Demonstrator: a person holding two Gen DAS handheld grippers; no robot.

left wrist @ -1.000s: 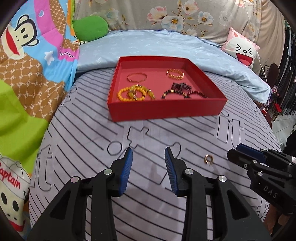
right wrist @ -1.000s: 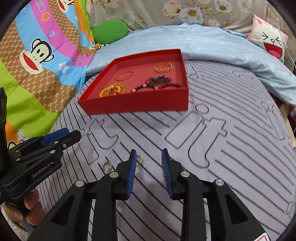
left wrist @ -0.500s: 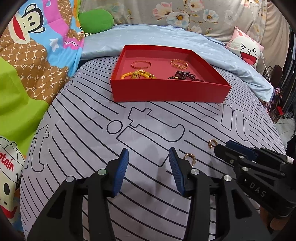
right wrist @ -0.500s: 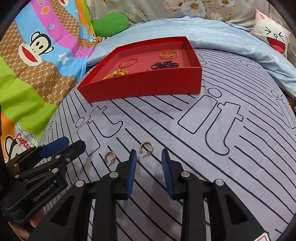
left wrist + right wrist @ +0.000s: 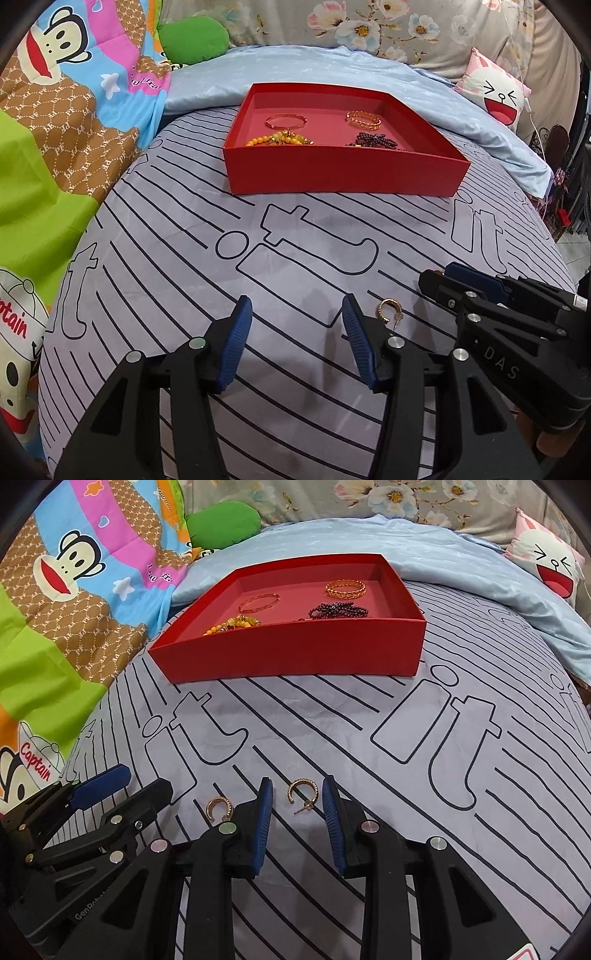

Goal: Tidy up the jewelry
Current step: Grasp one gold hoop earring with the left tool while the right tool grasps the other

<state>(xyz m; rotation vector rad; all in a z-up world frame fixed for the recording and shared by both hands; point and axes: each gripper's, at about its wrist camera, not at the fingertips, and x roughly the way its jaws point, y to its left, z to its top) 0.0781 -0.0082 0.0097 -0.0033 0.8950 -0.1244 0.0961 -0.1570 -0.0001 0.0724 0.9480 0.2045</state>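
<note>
You were on the pick-up step: two gold hoop earrings left on the bed, everything else already in the red box (image 5: 295,657) well ahead of both claws. Your right claw (image 5: 297,794) sat low with jaws parted, one earring (image 5: 301,792) lying between the pads, nothing gripped yet. Your left claw (image 5: 297,314) was opening, nothing between its pads; the other earring (image 5: 388,310) lay just outside its right finger. Bracelets were in the box: two gold, amber beads, dark beads. Next move, as I judge: close right on its earring; shift left sideways over its earring first. Small, flat-lying hoops on soft sheet, so pinch low.
</note>
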